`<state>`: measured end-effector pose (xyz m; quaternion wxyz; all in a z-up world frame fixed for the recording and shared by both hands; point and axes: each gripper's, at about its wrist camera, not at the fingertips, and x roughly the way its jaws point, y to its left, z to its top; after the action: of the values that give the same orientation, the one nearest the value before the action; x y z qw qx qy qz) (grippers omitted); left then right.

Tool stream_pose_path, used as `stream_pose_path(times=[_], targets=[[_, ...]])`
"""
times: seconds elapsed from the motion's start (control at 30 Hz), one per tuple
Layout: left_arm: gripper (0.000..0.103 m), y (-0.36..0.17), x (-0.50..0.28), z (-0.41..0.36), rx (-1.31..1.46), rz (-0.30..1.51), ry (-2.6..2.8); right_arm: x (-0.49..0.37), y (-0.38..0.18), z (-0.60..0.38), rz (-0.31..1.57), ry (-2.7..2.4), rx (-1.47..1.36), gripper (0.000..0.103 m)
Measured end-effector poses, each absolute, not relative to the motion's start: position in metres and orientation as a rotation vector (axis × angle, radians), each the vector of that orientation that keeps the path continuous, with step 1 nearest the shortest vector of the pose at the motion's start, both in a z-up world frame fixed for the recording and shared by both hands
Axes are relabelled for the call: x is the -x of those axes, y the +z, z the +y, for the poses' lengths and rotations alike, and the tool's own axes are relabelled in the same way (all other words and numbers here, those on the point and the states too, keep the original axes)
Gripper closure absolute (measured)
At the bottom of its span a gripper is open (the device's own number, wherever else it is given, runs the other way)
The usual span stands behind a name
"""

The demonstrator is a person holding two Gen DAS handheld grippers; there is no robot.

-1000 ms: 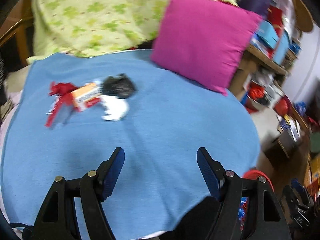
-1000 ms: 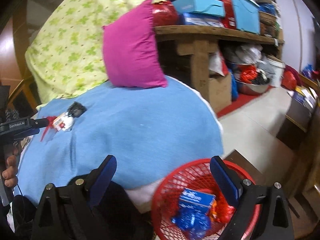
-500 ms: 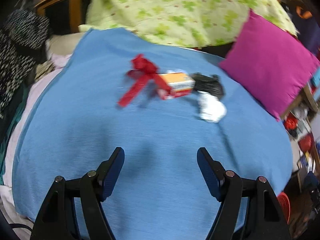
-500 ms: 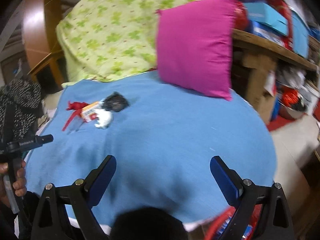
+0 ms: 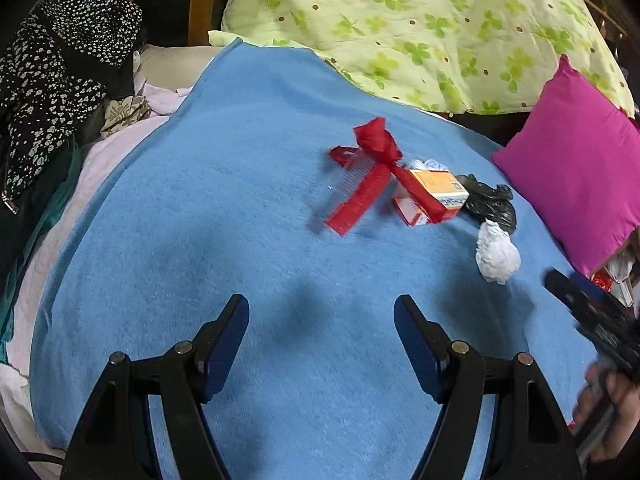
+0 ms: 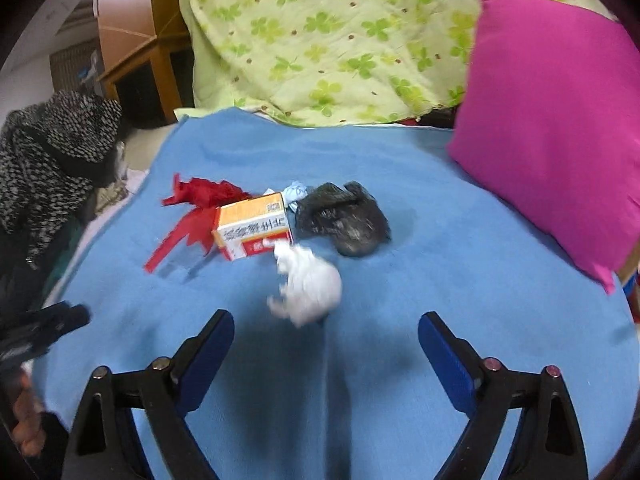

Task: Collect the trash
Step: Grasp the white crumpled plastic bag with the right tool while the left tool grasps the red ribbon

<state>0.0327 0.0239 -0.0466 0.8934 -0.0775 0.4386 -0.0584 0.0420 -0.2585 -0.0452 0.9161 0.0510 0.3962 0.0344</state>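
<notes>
A small heap of trash lies on the blue blanket (image 5: 224,216): a red ribbon bow (image 5: 372,164), an orange and white carton (image 5: 434,196), a crumpled black bag (image 5: 490,204) and a white paper wad (image 5: 496,252). In the right wrist view the ribbon (image 6: 196,212), carton (image 6: 254,226), black bag (image 6: 344,218) and white wad (image 6: 310,284) lie just beyond my open, empty right gripper (image 6: 326,344). My left gripper (image 5: 322,336) is open and empty, well short of the heap. The right gripper's body shows at the left wrist view's right edge.
A magenta pillow (image 5: 576,168) leans at the right of the blanket, also in the right wrist view (image 6: 560,120). A green clover quilt (image 5: 420,20) lies behind. Black-and-white spotted clothing (image 5: 56,76) is heaped at the left. A wooden headboard (image 6: 156,60) stands behind.
Both grippers have swung left and moved in over the blanket toward the trash heap. The red basket with trash has dropped out of the right wrist view. Both stay open.
</notes>
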Motion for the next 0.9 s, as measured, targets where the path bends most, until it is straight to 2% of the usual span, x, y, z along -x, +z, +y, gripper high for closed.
stream_pose_path(times=[0.07,0.2,0.23,0.27,0.3,0.33,0.63,0.9], targets=[[0.028,-0.047,-0.039,0.025,0.159,0.910,-0.121,-0.068,-0.056,-0.249,0.841,0.078,-0.086,0.019],[0.028,-0.048,-0.055,0.024,0.156,0.913,-0.127,-0.101,-0.077,-0.234,0.879,0.046,-0.008,0.022],[0.028,-0.048,-0.058,0.022,0.153,0.914,-0.130,-0.104,-0.080,-0.232,0.886,0.038,-0.001,0.027],[0.028,-0.047,-0.062,0.020,0.149,0.912,-0.134,-0.107,-0.086,-0.232,0.897,0.031,0.002,0.046],[0.028,-0.047,-0.067,0.017,0.143,0.910,-0.140,-0.110,-0.091,-0.232,0.909,0.027,0.001,0.060],[0.028,-0.047,-0.073,0.014,0.138,0.912,-0.147,-0.111,-0.095,-0.233,0.916,0.032,-0.010,0.066],[0.027,-0.013,-0.146,-0.023,0.067,0.883,-0.185,-0.072,-0.080,-0.247,0.847,0.070,-0.117,0.068],[0.028,-0.028,-0.236,-0.060,-0.063,1.052,-0.177,-0.040,-0.075,-0.258,0.798,0.100,-0.213,0.068]])
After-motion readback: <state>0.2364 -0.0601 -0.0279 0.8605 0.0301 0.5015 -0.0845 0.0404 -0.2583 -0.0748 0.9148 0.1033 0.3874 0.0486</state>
